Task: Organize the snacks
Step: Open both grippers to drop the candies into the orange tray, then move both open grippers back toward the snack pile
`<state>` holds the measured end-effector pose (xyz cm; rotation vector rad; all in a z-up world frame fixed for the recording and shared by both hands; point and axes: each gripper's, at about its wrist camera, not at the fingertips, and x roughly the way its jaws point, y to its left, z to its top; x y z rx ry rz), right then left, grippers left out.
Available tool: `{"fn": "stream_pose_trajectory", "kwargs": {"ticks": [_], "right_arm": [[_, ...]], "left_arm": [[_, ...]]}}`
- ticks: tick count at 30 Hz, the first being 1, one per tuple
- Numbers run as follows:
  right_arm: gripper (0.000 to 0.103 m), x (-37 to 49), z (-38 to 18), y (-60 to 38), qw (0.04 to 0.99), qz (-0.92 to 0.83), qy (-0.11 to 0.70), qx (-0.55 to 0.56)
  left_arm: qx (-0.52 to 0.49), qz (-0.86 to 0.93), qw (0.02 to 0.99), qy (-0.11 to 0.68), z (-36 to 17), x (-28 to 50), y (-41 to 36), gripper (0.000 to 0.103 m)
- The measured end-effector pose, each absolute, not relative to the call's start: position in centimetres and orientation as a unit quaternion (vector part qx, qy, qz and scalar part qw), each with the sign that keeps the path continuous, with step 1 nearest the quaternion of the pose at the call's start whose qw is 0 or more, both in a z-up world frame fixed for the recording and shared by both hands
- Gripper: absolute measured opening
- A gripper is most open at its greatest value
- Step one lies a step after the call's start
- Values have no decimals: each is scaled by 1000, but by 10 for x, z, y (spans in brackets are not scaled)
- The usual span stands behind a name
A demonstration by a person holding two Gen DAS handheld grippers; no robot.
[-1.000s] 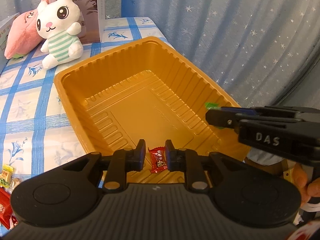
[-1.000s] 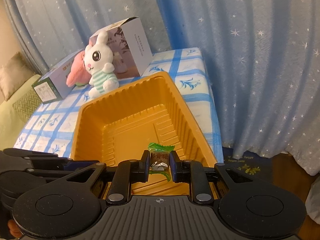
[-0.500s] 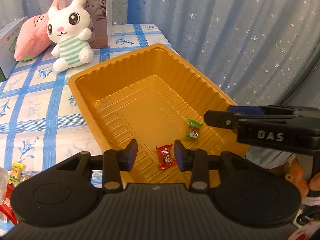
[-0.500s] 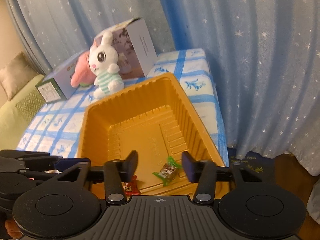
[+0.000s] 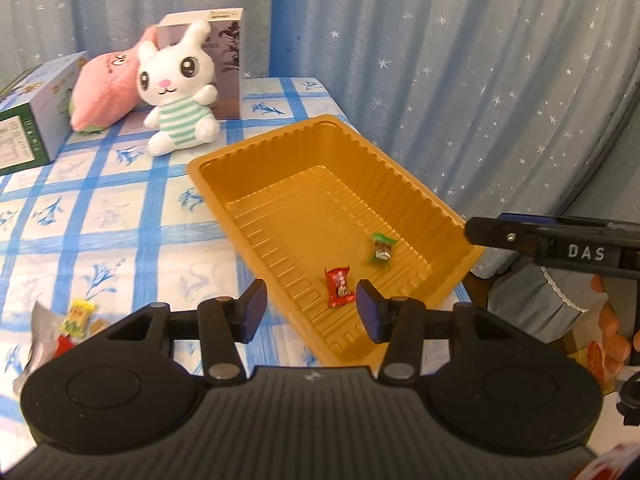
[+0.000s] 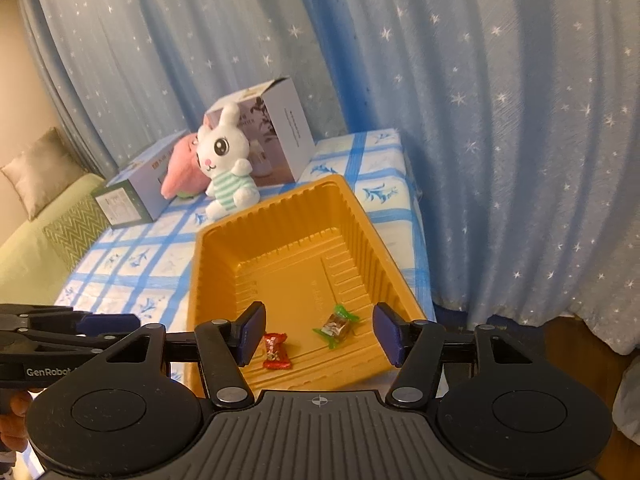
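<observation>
At the table's far left you have a white plush rabbit (image 5: 176, 88), a pink plush (image 5: 106, 94) and boxes (image 5: 30, 116). Loose snacks (image 5: 76, 318) lie near left. The orange tray (image 5: 400, 178) holds a red candy (image 5: 339, 286) and a green candy (image 5: 382, 246). Your left gripper (image 5: 310, 310) and right gripper (image 6: 320, 334) hover above its near end, jaws just opened, released, empty.

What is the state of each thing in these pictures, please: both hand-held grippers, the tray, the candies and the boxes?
Left hand-held gripper: open, jaws just opened, holds nothing.
Right hand-held gripper: open, jaws just opened, holds nothing.
Orange tray: upright, two candies inside.
Red candy: lying in tray.
Green candy: lying in tray.
Purple box: upright, top flap open.
</observation>
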<state>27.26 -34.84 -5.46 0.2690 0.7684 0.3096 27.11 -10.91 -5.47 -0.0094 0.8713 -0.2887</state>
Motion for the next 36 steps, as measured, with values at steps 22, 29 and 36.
{"fn": "stream_pose_trajectory", "kwargs": {"ticks": [22, 29, 36], "right_arm": [[60, 172, -44, -321, 895, 188, 389, 107], [60, 157, -52, -304, 885, 207, 406, 96], [60, 146, -63, -277, 873, 232, 422, 78]], "left_arm": [[-47, -63, 902, 426, -48, 149, -31, 47], [-55, -35, 901, 428, -52, 122, -8, 47], [-58, -14, 900, 432, -57, 105, 11, 47]]}}
